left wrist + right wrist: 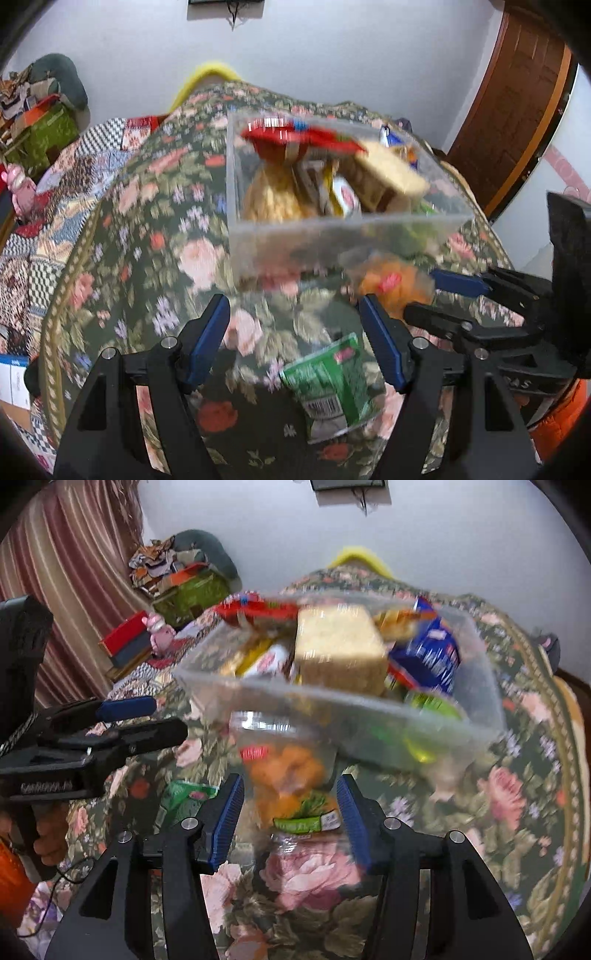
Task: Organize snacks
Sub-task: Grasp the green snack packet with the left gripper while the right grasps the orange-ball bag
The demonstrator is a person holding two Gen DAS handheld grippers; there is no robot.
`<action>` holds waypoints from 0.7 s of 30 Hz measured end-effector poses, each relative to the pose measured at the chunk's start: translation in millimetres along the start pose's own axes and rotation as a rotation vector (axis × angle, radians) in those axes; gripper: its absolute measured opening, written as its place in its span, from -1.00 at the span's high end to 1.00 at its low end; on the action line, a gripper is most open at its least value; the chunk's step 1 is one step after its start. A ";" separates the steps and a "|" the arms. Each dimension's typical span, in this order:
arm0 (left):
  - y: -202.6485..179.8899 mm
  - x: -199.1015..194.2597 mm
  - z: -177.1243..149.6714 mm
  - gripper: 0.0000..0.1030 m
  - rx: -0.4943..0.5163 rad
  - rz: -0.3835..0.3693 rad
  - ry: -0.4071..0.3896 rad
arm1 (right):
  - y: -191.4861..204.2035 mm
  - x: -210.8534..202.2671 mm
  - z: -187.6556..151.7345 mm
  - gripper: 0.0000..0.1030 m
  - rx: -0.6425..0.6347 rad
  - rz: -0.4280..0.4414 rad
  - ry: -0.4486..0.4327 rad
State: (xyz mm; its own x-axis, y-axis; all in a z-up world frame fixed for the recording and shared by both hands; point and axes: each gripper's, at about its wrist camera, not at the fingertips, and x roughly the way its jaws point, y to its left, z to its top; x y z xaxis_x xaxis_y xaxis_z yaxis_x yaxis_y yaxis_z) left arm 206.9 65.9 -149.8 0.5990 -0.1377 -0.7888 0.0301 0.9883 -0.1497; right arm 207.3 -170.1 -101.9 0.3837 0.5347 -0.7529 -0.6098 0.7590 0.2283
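A clear plastic bin (343, 229) (476, 705) stands on the floral tablecloth, filled with several snack packs, a red pack and a tan cracker block on top. A green snack packet (330, 384) (184, 799) lies on the cloth between and below the fingers of my left gripper (295, 332), which is open and empty. A clear bag of orange snacks (288, 775) (391, 284) lies in front of the bin between the fingers of my right gripper (290, 812), which is open around it. Both views are blurred.
The round table (122, 229) has a floral cloth with a gold edge band (569, 746). A bed with a patchwork quilt (40, 206) and clutter lies to the left. A wooden door (517, 110) is at the right, a curtain (62, 590) at the left.
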 end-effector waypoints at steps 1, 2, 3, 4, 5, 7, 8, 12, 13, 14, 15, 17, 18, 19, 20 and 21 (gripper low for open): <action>0.5 3.5 -4.0 -0.41 -0.003 -0.003 0.013 | 0.8 5.6 -0.7 0.05 0.001 -0.002 0.015; 1.3 6.1 -6.9 -0.41 -0.005 -0.006 0.023 | 1.2 10.1 -0.9 -0.01 -0.002 -0.012 0.022; 1.6 8.9 -10.2 -0.41 -0.007 -0.010 0.035 | 2.5 12.2 -1.2 -0.06 -0.007 -0.019 0.026; 1.8 10.8 -13.1 -0.41 -0.007 -0.013 0.044 | 3.0 16.6 -1.0 -0.07 -0.012 -0.027 0.035; 2.1 12.7 -16.2 -0.41 -0.005 -0.017 0.053 | 2.7 19.4 -0.5 -0.12 -0.011 -0.023 0.039; 1.9 13.2 -19.5 -0.41 0.002 -0.017 0.060 | 0.8 24.0 0.5 -0.18 0.004 -0.011 0.043; 2.2 13.5 -21.0 -0.41 0.003 -0.017 0.063 | 0.8 25.0 1.4 -0.18 0.009 -0.007 0.045; 3.0 13.0 -27.6 -0.41 -0.006 -0.029 0.081 | 3.5 31.3 2.9 -0.18 -0.009 -0.001 0.070; 3.1 12.2 -29.7 -0.41 -0.009 -0.031 0.081 | 5.3 30.7 3.3 -0.18 -0.014 -0.004 0.069; 3.2 11.6 -31.2 -0.41 -0.012 -0.034 0.082 | 6.3 29.6 3.1 -0.14 -0.017 -0.006 0.067; 2.8 10.6 -33.3 -0.41 -0.017 -0.041 0.084 | 6.6 27.7 2.8 -0.06 -0.014 -0.007 0.062; 0.3 9.6 -37.6 -0.41 -0.020 -0.054 0.091 | 6.1 23.8 1.2 -0.01 -0.003 -0.003 0.055; -1.5 8.9 -39.0 -0.41 -0.017 -0.056 0.094 | 5.1 19.5 -0.2 0.10 0.008 0.002 0.046; -3.3 9.0 -40.6 -0.41 -0.013 -0.059 0.096 | 3.4 17.2 -3.2 0.10 0.014 0.001 0.044; -5.9 9.6 -42.8 -0.41 -0.007 -0.061 0.099 | 2.5 13.3 -5.1 0.10 0.020 0.000 0.039; -7.7 10.0 -43.8 -0.41 -0.005 -0.062 0.102 | 1.4 9.2 -7.4 0.11 0.024 -0.002 0.032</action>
State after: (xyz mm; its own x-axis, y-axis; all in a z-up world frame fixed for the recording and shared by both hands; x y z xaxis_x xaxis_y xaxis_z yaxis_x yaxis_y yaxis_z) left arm 177.6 54.0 -182.7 0.5118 -0.2049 -0.8343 0.0605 0.9773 -0.2029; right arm 204.8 -166.9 -113.1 0.3620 0.5211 -0.7730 -0.5918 0.7691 0.2413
